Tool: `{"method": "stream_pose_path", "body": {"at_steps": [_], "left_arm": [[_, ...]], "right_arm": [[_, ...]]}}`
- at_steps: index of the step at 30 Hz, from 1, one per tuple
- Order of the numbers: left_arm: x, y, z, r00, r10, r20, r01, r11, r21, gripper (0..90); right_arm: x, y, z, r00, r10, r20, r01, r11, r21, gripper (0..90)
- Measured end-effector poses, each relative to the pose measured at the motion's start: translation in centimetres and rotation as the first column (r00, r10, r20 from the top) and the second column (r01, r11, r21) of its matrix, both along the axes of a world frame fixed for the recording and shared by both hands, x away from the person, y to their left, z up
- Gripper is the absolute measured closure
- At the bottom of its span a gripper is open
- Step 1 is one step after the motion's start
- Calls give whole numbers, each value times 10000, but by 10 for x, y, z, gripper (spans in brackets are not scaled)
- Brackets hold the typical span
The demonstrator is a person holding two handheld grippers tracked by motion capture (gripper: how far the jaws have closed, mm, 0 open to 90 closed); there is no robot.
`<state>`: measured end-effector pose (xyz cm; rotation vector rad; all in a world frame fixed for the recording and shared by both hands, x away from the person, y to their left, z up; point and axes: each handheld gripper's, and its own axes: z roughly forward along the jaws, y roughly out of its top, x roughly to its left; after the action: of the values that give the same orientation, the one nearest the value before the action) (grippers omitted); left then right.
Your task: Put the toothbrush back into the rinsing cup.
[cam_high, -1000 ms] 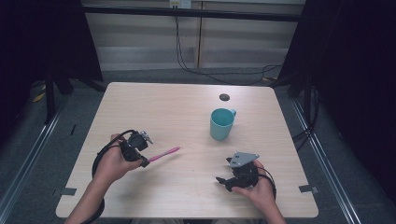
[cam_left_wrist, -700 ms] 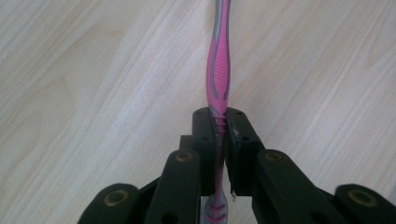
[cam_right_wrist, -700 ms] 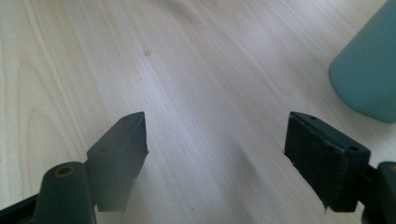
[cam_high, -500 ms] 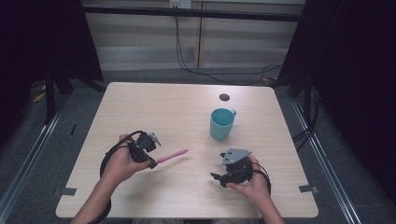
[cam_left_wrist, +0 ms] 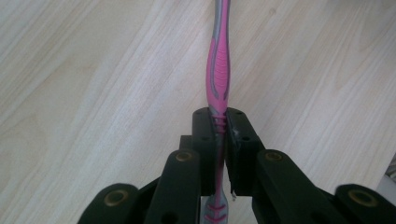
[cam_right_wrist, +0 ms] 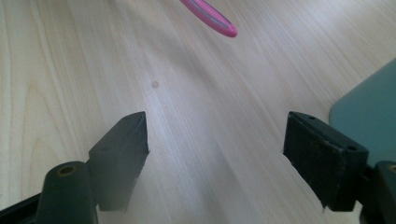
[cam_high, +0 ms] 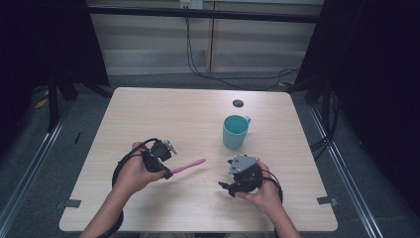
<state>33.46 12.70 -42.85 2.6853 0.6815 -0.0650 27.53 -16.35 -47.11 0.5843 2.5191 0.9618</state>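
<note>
Object: a slim pink-and-grey plastic toothbrush (cam_left_wrist: pixel 218 70), held off the pale wood-grain table (cam_high: pixel 148 114), its free end pointing toward 2 o'clock in the high view.

Location: at about 7 o'clock on the table, well apart from the teal ceramic mug (cam_high: pixel 235 131), which stands near 2 o'clock; in the right gripper view its rounded pink tip (cam_right_wrist: pixel 219 23) enters at 12 o'clock.

Handling (judged): light and stiff, with a smooth handle likely to slip or swivel if pinched at a thin spot; the ribbed grip zone is the surest place to hold.

Left gripper (cam_left_wrist: pixel 219 140): the black jaws are pressed together on the toothbrush at its ribbed section, a short length of it passing back between them; which end is the bristle head cannot be told.

Left hand (cam_high: pixel 132 173): forearm enters from 7 o'clock, wrist turned so the gripper aims toward the table's middle.

Right gripper (cam_right_wrist: pixel 215 144): jaws spread wide with nothing between them, low over bare wood, the mug's edge at 3 o'clock in its own view.

Right hand (cam_high: pixel 262 191): rests near 5 o'clock, the grey plate uppermost and the jaws pointing toward 9 o'clock.

Minor feature: a small dark round disc (cam_high: pixel 238 103) lies near 1 o'clock.
</note>
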Motion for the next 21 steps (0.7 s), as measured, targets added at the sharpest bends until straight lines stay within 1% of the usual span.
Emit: {"method": "stream_pose_path", "body": {"at_steps": [4,6,7,8,10,12,14,15,19,21], "left_arm": [[0,-5,0,10000,-33,-77,32,9999,-95,836],[0,-7,0,9999,-121,-85,120,9999,-85,836],[-1,-9,0,9999,-52,-92,51,9999,-155,836],[0,-10,1,9999,-130,-92,129,9999,-110,837],[0,-12,1,9998,-173,-130,171,9997,-151,837],[0,-15,1,9999,-115,-126,112,9997,-214,837],[0,-17,1,9996,-206,-166,202,9994,-268,836],[-1,-18,1,9997,-175,-192,169,9994,-306,836],[0,-21,0,9994,-264,-228,256,9991,-331,836],[-1,-23,-1,9993,-271,-268,260,9988,-411,836]], "right_arm": [[1,4,5,9995,157,278,-156,9999,-45,224],[2,6,7,9990,257,363,-254,9997,-72,227],[2,7,8,9989,259,382,-257,9996,-65,228],[3,8,9,9985,352,420,-348,9993,-113,231],[4,10,10,9979,415,502,-407,9990,-157,236],[5,13,13,9969,531,583,-520,9985,-188,243],[5,16,14,9951,676,726,-660,9975,-240,249],[5,17,15,9941,721,813,-700,9972,-280,252],[6,23,19,9908,915,995,-886,9955,-328,261],[6,27,21,9872,1103,1148,-1067,9936,-369,269]]}}
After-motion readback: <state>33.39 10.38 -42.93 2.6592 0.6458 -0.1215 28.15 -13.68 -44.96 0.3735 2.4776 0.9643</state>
